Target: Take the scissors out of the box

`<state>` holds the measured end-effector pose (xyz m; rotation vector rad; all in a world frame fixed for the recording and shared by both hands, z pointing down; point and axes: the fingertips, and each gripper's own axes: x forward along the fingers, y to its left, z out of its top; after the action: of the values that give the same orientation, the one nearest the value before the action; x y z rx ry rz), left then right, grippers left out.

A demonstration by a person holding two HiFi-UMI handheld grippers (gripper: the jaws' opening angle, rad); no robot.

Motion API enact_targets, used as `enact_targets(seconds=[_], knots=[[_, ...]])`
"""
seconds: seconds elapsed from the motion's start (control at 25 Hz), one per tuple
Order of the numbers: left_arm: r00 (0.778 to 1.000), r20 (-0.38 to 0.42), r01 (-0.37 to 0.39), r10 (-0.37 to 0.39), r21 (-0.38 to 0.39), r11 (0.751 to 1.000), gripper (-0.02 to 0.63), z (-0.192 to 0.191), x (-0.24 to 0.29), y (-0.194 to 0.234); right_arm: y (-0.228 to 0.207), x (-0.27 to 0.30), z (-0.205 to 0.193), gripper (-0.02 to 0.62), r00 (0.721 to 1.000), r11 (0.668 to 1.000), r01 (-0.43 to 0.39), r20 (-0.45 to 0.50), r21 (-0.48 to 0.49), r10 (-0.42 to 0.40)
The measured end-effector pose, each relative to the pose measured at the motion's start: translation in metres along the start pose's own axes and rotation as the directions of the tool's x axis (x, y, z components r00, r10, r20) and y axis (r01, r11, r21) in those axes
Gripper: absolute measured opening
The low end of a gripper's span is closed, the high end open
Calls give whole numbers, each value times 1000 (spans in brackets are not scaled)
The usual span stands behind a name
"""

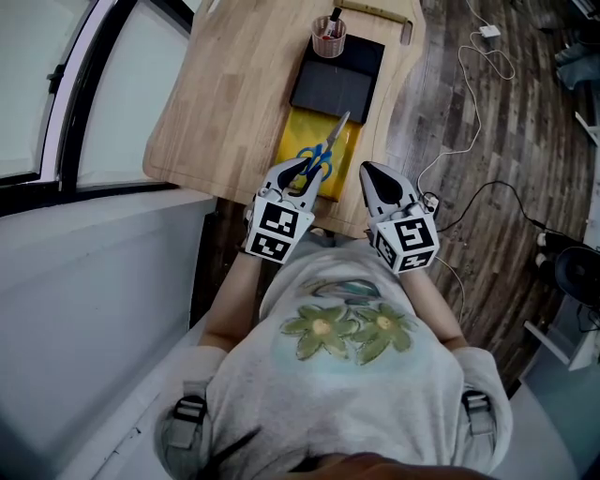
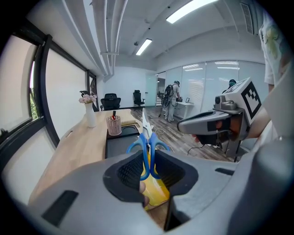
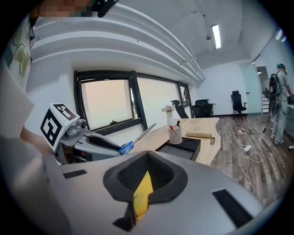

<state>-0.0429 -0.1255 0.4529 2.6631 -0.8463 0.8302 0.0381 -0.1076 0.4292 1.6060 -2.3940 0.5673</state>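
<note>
Scissors (image 1: pixel 325 148) held over the yellow box (image 1: pixel 300 137)
The left hand-held gripper (image 2: pixel 148 168) clamped their handles; the right hand-held gripper (image 3: pixel 143 184) pinched the box edge.

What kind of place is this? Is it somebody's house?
Most likely an office, not a house. There is a long wooden desk with a pen cup, swivel chairs at the far end, and glass-walled rooms under strip lights.

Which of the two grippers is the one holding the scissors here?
The left gripper: its jaws are shut on the blue-handled scissors, whose blades point away over the yellow box. The right gripper beside it holds nothing.
</note>
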Motion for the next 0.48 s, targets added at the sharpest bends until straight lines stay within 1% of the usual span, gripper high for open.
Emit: enact_targets(seconds=[0.48], knots=[[998, 64, 12, -12, 3, 1000, 89, 17, -20, -6, 13, -9, -1, 6, 1000, 1000, -1, -7, -16, 1]])
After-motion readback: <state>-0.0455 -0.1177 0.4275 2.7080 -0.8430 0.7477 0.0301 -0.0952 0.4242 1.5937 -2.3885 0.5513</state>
